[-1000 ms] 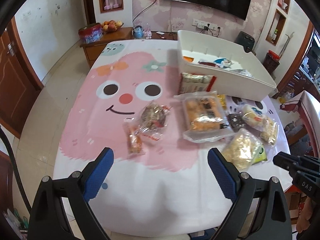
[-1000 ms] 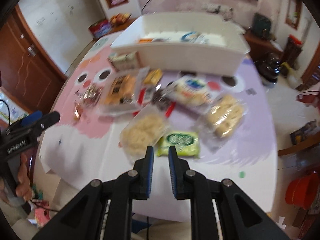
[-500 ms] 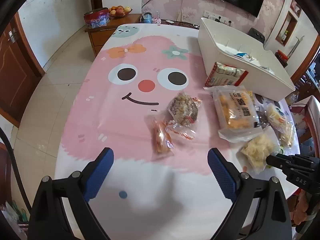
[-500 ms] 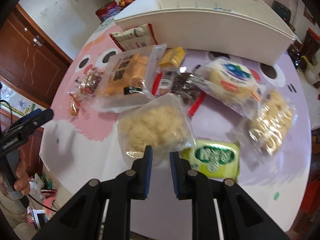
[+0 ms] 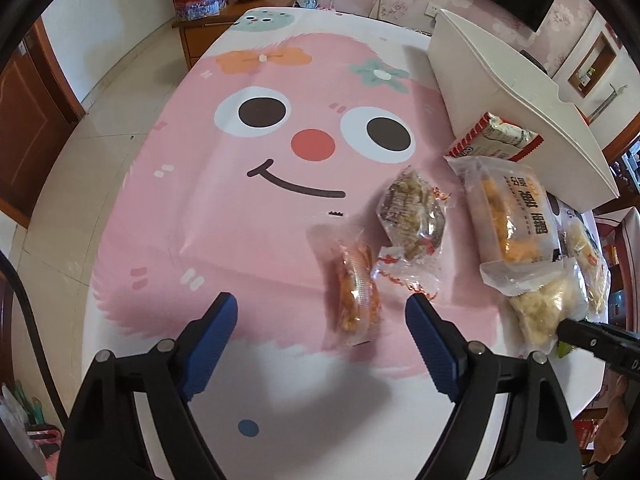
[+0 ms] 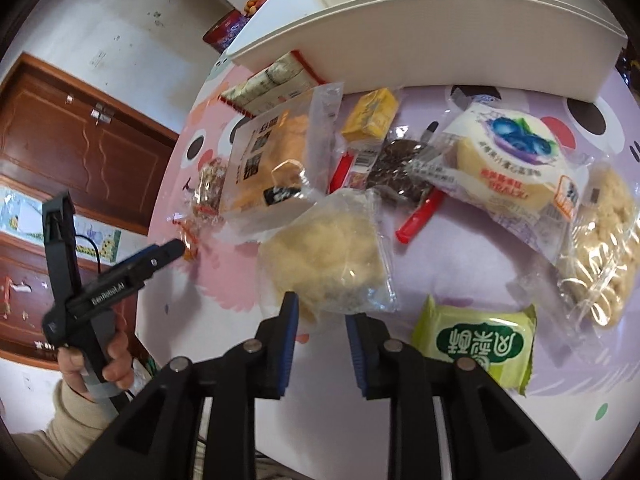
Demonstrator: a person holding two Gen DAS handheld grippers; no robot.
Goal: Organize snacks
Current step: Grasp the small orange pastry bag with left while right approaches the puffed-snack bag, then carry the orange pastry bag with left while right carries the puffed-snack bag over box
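The pale crumbly snack bag [image 6: 326,248] is lying near the tabletop's [image 6: 460,268] near edge, just left of the green packet [image 6: 478,342]. It looks light, soft and crinkly, likely fragile inside, so pinching the sealed film edge seems safest. The right claw [image 6: 322,340] is opening narrowly, empty, just before that bag. The left claw [image 5: 322,344] is closing from wide, empty, beside the orange snack packet [image 5: 354,290].

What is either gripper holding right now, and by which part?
Nothing. The left gripper, closing, stands by the orange snack packet; the right gripper, opening, is at the pale snack bag.
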